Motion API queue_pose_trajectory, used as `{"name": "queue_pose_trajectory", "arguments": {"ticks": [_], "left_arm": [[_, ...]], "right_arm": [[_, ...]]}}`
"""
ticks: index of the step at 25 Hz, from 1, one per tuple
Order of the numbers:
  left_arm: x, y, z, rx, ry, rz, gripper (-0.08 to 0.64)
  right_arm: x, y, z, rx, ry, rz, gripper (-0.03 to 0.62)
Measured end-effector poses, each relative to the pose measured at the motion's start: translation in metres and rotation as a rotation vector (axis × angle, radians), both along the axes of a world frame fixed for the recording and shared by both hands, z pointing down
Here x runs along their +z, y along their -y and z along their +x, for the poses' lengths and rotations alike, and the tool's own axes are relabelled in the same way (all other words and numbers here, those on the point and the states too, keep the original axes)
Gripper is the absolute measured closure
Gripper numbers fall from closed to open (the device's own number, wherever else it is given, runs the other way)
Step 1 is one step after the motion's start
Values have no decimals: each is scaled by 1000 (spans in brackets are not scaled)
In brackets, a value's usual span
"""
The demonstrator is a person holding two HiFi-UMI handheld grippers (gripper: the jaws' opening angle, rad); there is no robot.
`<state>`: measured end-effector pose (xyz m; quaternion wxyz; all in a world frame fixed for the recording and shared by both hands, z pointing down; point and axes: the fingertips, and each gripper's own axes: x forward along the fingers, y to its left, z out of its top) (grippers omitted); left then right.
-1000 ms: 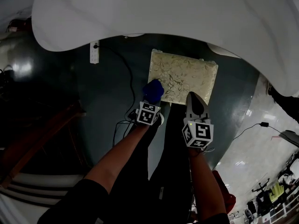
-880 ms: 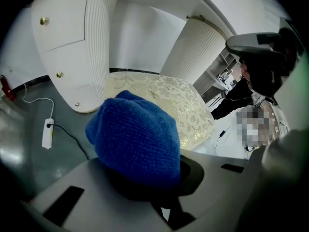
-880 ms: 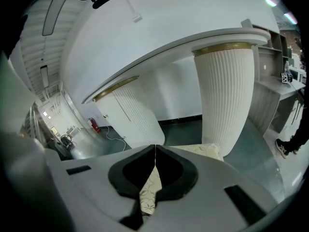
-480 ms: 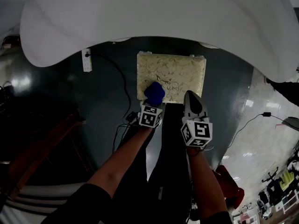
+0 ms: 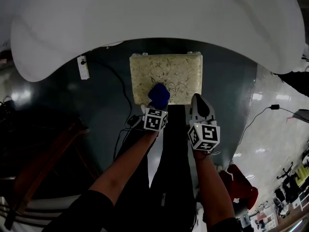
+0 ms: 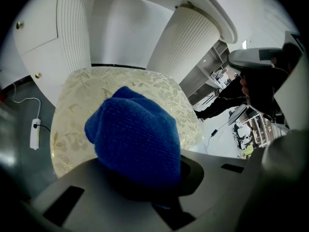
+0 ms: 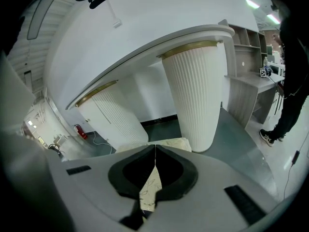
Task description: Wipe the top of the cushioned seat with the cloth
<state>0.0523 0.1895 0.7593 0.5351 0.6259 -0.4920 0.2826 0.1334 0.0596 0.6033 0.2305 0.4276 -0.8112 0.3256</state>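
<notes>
The left gripper (image 5: 157, 105) clamps the blue cloth (image 6: 135, 134), seemingly on the cushioned seat (image 6: 72, 110); right gripper (image 7: 155, 156) fingers closed, empty.

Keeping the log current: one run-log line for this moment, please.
left gripper: shut on blue cloth, over near edge of cushioned seat | right gripper: shut, empty, by seat corner | cloth-seat contact: cannot tell

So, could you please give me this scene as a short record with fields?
Seat: cream leaf-patterned cushioned seat, below the white table edge
Cloth: blue knitted cloth, over the seat's near edge; contact unclear
Left tongs: shut on the cloth
Right tongs: shut, empty, by the seat's near right corner
Floor: dark; white power strip lies left of the seat
</notes>
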Motion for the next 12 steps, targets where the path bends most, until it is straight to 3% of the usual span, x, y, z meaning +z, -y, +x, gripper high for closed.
{"name": "queue_pose_trajectory", "arguments": {"ticks": [12], "left_arm": [[2,15,29,19,-12,-5,520]], "right_arm": [[5,5,7,2,12,-2,557]]}}
